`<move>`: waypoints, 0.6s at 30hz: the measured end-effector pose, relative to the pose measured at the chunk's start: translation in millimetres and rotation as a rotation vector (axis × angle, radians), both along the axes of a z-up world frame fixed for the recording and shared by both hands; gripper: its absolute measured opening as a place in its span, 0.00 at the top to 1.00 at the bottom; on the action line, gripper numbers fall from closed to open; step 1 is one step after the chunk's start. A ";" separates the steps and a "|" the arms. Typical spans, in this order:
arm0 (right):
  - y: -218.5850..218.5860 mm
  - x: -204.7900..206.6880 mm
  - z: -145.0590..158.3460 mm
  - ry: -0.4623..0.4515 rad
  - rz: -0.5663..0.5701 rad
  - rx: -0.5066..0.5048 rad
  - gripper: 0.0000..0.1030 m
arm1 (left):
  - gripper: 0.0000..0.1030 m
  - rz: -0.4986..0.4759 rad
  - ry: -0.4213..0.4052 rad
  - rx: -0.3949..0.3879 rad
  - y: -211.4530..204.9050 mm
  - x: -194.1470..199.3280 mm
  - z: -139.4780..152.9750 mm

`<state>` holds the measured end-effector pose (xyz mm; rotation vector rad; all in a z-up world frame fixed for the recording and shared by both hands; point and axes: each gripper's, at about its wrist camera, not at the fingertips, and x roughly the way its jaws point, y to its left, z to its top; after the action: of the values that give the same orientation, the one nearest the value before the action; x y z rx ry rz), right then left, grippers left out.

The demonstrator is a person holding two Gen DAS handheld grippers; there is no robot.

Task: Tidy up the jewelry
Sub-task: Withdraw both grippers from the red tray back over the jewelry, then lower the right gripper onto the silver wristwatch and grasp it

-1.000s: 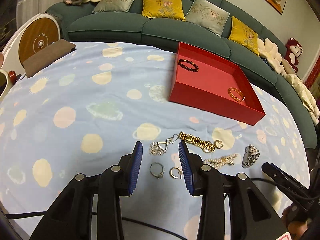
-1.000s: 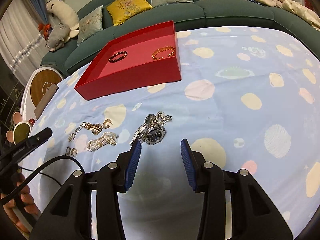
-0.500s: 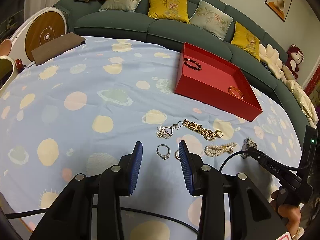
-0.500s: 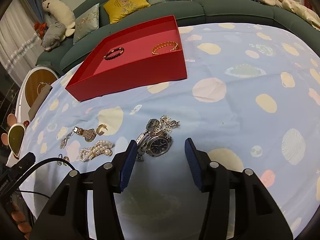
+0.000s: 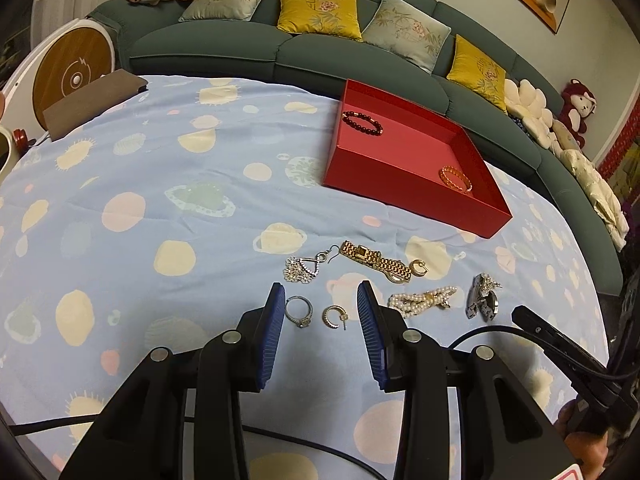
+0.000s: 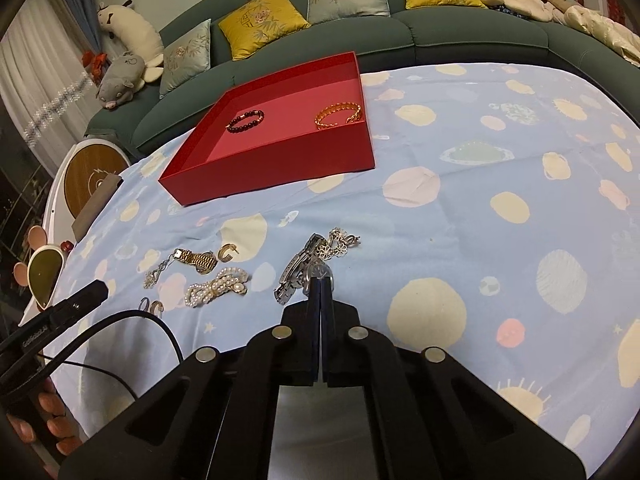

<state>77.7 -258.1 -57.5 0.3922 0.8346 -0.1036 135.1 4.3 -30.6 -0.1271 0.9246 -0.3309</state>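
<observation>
A pale blue tablecloth (image 6: 460, 208) dotted with planets and suns covers the table, a green sofa (image 5: 248, 46) curving behind it. Right at centre stage, the silver watch (image 6: 298, 274) lies on the cloth, and the right gripper (image 6: 321, 280) has its two blue pads pressed together on the watch's near edge, pinching it at the case; the band trails off to the left of the tips, and a small flower-link chain (image 6: 338, 244) lies just beyond, touching the watch. In the left wrist view that same watch (image 5: 482, 298) sits off to the right.

Over to the left gripper (image 5: 321, 304): spread wide, holding nothing, with a silver ring (image 5: 299, 311) and a gold hoop earring (image 5: 334, 317) lying on the cloth between its blue pads, the ring close beside the left pad. Just past the tips lie a sparkly drop earring (image 5: 302, 268), a gold watch (image 5: 374, 260) with a second gold hoop (image 5: 419, 267) at its end, and to the right a pearl strand (image 5: 422, 300).

Further back sits the red tray (image 5: 404, 196), holding a dark bead bracelet (image 5: 362, 123) in its far corner and a gold bracelet (image 5: 456, 179) by its right wall.
</observation>
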 end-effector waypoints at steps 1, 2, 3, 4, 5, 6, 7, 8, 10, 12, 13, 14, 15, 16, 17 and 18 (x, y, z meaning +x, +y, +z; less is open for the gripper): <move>0.7 -2.7 1.1 0.000 0.002 -0.005 1.00 | 0.65 -0.002 0.001 0.001 -2.6 0.0 -0.7; 1.5 -5.3 1.9 -0.002 0.006 -0.017 1.00 | 0.65 -0.005 0.001 -0.001 -4.6 -0.3 -1.4; 2.8 -6.5 2.6 -0.002 0.008 -0.038 1.00 | 0.65 -0.008 0.001 -0.003 -6.7 -0.7 -1.8; 4.0 -6.0 2.7 0.002 0.010 -0.062 0.98 | 0.65 -0.009 0.002 -0.005 -8.0 -1.3 -2.1; 4.1 -4.0 1.5 0.009 0.014 -0.074 0.92 | 0.65 -0.009 0.002 -0.005 -9.2 -1.8 -2.6; 3.4 -1.3 -0.2 0.020 0.015 -0.073 0.87 | 0.65 -0.010 0.004 -0.005 -10.3 -1.9 -3.0; 3.0 0.8 -1.9 0.023 0.017 -0.061 0.73 | 0.65 -0.011 0.005 -0.006 -10.8 -2.2 -3.6; 3.1 3.3 -2.6 0.021 0.017 -0.053 0.64 | 0.65 -0.012 0.005 -0.004 -10.9 -2.6 -4.2; 7.2 9.0 -4.3 0.020 0.030 -0.056 0.65 | 0.65 -0.013 0.005 0.001 -10.9 -2.9 -4.7; 12.8 16.6 -8.6 0.027 0.040 -0.059 0.65 | 0.65 -0.013 0.007 0.004 -9.9 -2.6 -5.5; 13.9 20.6 -11.0 0.030 0.040 -0.059 0.65 | 0.65 -0.013 0.008 0.005 -9.5 -2.4 -5.9; 14.2 24.2 -13.7 0.036 0.039 -0.058 0.66 | 0.65 -0.016 0.009 0.005 -9.3 -2.1 -6.2; 14.0 27.1 -15.9 0.041 0.033 -0.056 0.67 | 0.65 -0.020 0.009 0.005 -9.9 -2.2 -6.4; 12.4 29.5 -18.3 0.045 0.025 -0.050 0.68 | 0.65 -0.025 0.007 0.008 -10.7 -2.1 -6.7; 10.7 31.2 -20.5 0.048 0.018 -0.041 0.70 | 0.65 -0.032 0.006 0.013 -12.1 -1.9 -7.0; 8.3 32.3 -22.7 0.051 0.011 -0.032 0.72 | 0.65 -0.041 0.005 0.017 -14.0 -1.7 -7.4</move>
<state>110.0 -249.7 -80.3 0.3559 0.8844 -0.1173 133.5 -9.7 -37.9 -0.0937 0.9359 -0.3604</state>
